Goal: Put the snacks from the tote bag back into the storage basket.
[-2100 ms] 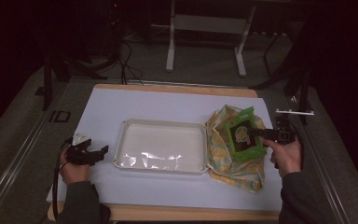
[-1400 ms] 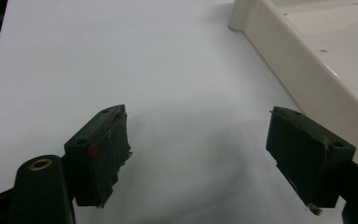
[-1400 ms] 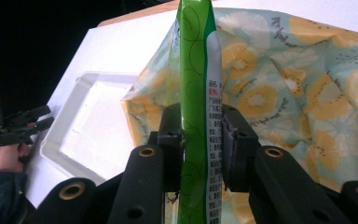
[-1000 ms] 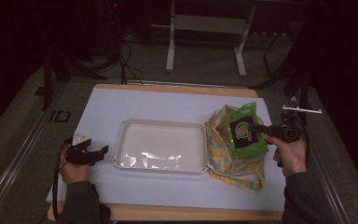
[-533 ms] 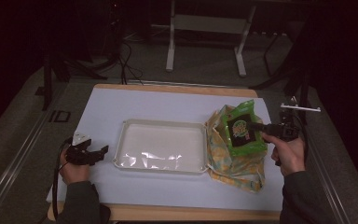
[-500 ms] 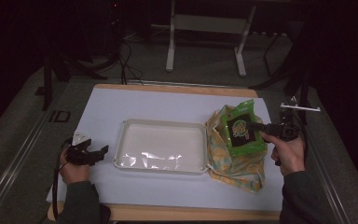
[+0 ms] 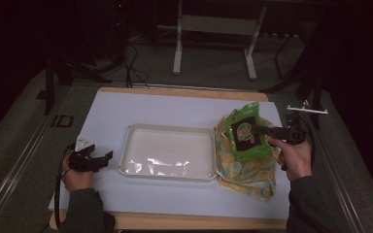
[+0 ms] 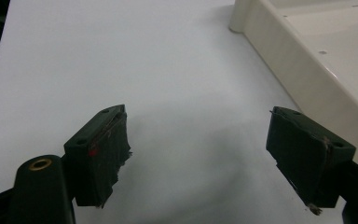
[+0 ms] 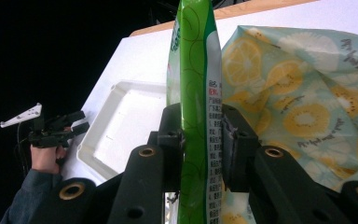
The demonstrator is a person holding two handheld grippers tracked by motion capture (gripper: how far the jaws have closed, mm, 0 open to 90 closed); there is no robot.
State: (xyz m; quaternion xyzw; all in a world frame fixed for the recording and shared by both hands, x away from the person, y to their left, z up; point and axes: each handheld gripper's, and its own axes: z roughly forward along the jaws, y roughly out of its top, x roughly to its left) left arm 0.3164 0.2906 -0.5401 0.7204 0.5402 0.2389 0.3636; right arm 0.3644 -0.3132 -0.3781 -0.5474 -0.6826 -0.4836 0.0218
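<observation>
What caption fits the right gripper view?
Right gripper clamps a green packet above a fruit-print bag.

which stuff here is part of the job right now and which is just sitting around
In the job:
- green packet, clamped in the right tongs
- fruit-print bag under it
- white tray beside the bag

Lying about:
- left tongs, open, resting on the white table cover
- metal stand behind the table
- cables on the floor
</observation>
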